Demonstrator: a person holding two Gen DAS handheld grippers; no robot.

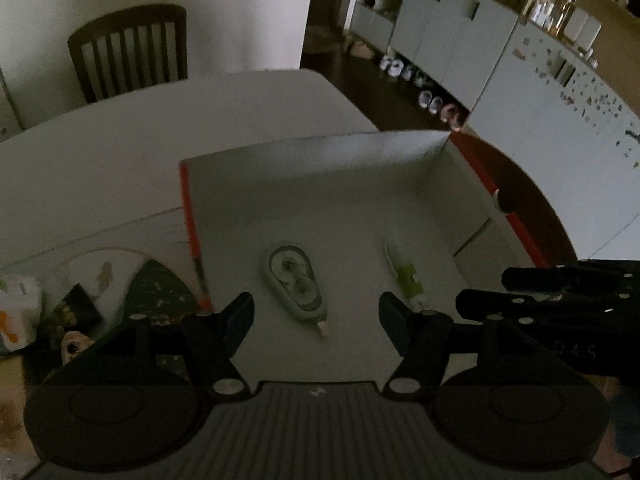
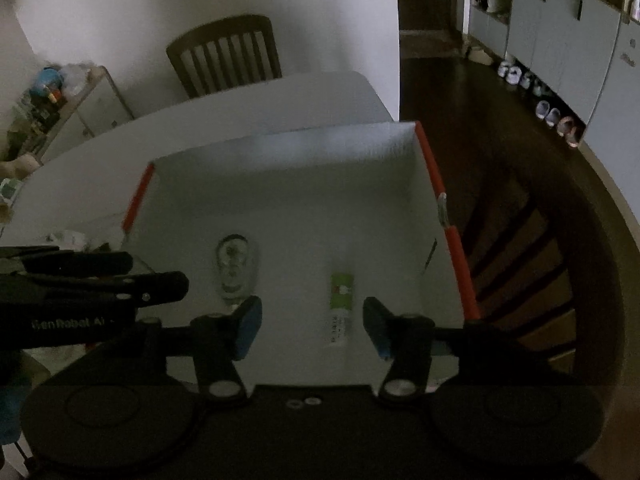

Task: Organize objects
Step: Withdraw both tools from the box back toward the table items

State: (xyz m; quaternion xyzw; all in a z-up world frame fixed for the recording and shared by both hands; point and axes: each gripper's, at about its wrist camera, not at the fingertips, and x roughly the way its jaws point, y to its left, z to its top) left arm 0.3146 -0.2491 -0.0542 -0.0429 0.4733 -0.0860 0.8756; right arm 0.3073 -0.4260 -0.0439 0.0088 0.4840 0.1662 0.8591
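A tape roller point(image 1: 295, 285) and a green tube point(image 1: 406, 277) are seen lying apart on the box point(image 1: 320, 168) floor. Both the left gripper point(image 1: 316, 312) and right gripper point(image 2: 312, 322) are held spread, empty, above them. Clutter point(image 1: 48, 312) is left beside the box.

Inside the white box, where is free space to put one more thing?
Free: the white box's floor behind the oval correction-tape dispenser and the green-labelled tube, toward the back wall; also the strip between them. Crowded: the table left of the box.
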